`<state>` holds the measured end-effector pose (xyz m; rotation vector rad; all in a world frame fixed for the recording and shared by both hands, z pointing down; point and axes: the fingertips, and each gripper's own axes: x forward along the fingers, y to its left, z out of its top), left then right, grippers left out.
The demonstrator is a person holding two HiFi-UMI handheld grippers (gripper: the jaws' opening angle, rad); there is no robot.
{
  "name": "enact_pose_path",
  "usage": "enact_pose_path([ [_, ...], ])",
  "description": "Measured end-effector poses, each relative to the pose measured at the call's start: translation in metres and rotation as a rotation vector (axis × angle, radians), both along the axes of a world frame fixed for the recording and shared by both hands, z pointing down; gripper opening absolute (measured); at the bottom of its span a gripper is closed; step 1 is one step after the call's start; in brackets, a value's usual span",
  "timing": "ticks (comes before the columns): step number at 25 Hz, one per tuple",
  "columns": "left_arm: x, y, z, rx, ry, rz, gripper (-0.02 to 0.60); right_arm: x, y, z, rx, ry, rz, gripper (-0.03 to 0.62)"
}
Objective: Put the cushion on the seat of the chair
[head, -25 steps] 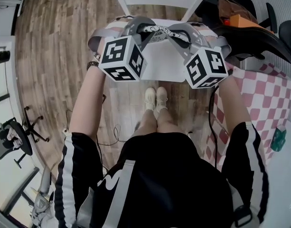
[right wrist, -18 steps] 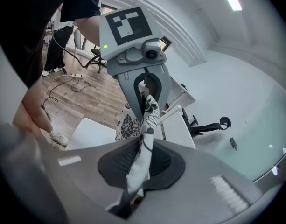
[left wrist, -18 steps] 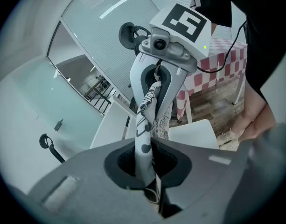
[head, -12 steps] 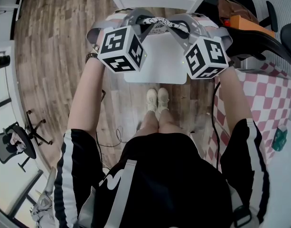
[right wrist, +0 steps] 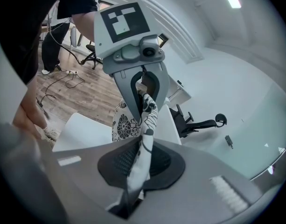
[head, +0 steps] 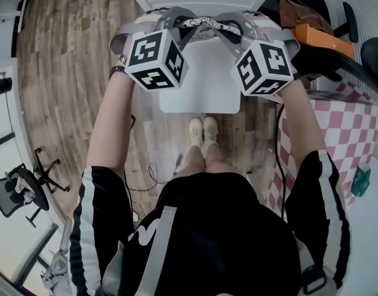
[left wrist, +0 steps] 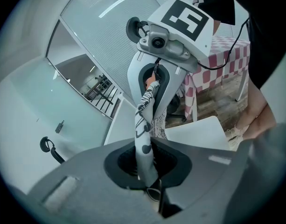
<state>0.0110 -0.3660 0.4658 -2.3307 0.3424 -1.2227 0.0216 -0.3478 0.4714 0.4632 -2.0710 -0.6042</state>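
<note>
A black-and-white patterned cushion [head: 204, 24] hangs stretched between the left gripper [head: 176, 34] and the right gripper [head: 237, 34]. Both sets of jaws are clamped tight on its edge, over the white chair seat [head: 201, 88]. Open wood floor [head: 65, 73] lies left, with an office chair [head: 19, 187] well apart. A chequered table [head: 355, 128] stands near on the right.

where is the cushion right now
The cushion hangs at top centre of the head view, its upper edge pinched by the left gripper and the right gripper, over the white chair seat.
</note>
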Motion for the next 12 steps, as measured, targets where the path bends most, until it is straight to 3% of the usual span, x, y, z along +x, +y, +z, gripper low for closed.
enact_pose_path([
  [12, 0.002, -0.013, 0.013, 0.035, -0.009, 0.001, 0.017, 0.001, -0.012, 0.014, -0.012, -0.003, 0.027, 0.011],
])
